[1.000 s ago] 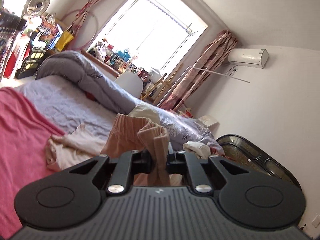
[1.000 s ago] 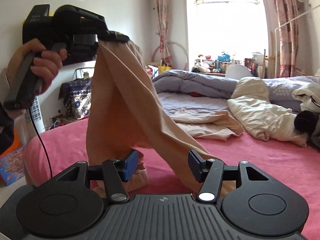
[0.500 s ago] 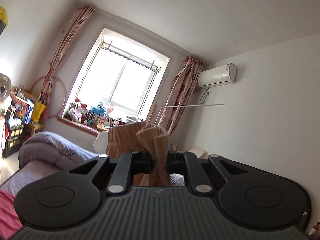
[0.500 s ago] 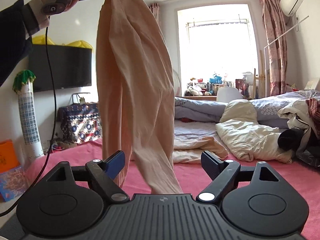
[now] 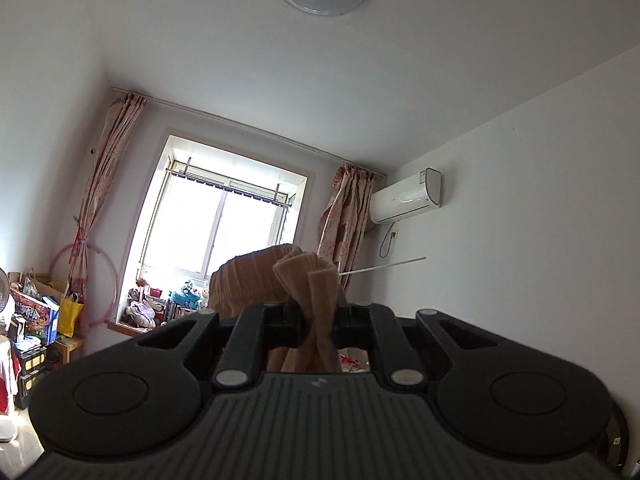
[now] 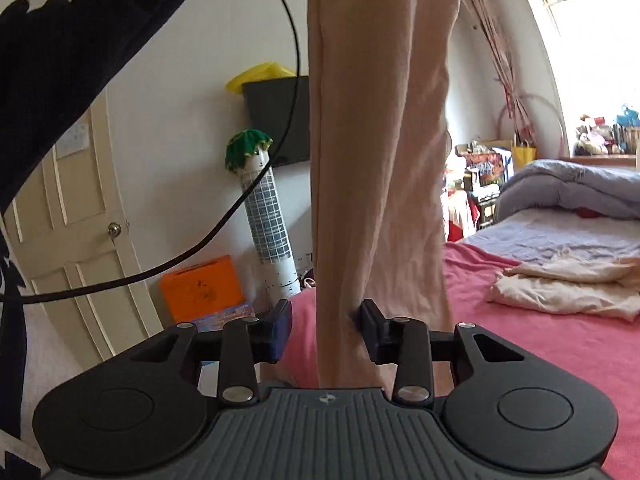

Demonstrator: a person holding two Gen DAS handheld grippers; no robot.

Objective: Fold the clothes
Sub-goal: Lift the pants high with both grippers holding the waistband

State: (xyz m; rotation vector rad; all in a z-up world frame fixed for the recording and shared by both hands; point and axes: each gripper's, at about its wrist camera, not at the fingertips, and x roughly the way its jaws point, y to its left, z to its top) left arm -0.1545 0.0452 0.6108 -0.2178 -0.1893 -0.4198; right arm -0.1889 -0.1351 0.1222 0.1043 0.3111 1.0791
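Observation:
Peach-tan trousers (image 6: 380, 140) hang straight down from the top of the right wrist view. Their ribbed waistband (image 5: 256, 276) is bunched in my left gripper (image 5: 318, 320), which is shut on it and held high, facing the upper wall and ceiling. My right gripper (image 6: 324, 324) sits low around one hanging trouser leg, just above the pink bed, and its jaws are closing. The right pad (image 6: 370, 320) touches the fabric, while the blue left pad (image 6: 280, 328) stands a little apart from it. The trouser hems are hidden behind the gripper body.
A pink bed cover (image 6: 540, 352) carries a crumpled cream garment (image 6: 560, 284) and a grey duvet (image 6: 580, 188). A dark sleeve (image 6: 60, 60) and a black cable (image 6: 240, 200) cross the left side. A door (image 6: 80, 240) and an orange box (image 6: 200, 288) stand behind.
My left gripper has risen high with the waistband, so the trousers now hang full length. My right gripper turned left toward the door; its jaws widened, then narrowed around one leg.

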